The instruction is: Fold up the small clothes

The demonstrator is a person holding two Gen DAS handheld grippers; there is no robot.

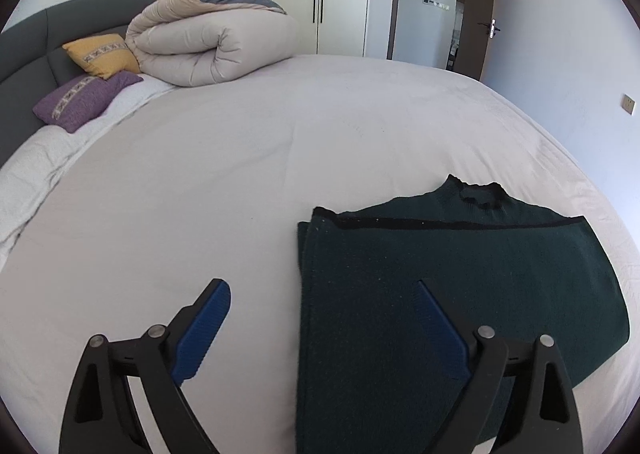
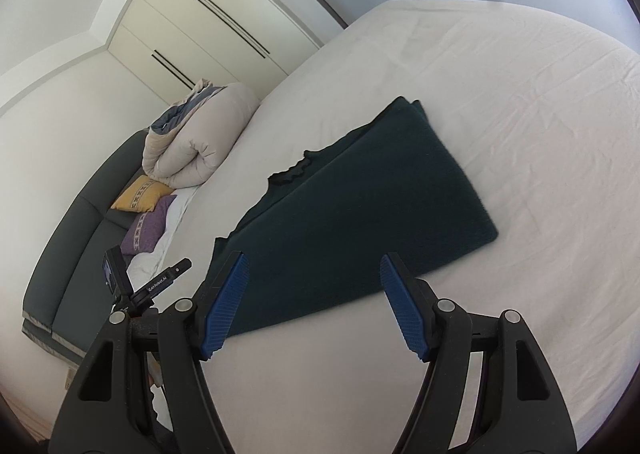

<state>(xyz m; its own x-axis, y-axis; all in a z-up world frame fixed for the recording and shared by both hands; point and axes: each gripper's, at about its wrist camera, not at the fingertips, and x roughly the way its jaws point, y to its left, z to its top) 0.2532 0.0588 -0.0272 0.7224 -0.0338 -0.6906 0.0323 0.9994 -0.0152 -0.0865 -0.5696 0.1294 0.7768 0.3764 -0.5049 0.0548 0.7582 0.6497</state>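
A dark green knitted garment with a frilled collar lies flat on the white bed sheet, its sides folded inward into a long strip. My left gripper is open and empty, hovering over the garment's left edge near its lower end. In the right wrist view the same garment lies diagonally on the sheet. My right gripper is open and empty, just above the garment's near end.
A rolled beige duvet sits at the head of the bed beside a yellow pillow and a purple pillow, against a dark grey headboard. Wardrobe doors and an open doorway stand behind. The left gripper's handle shows at left.
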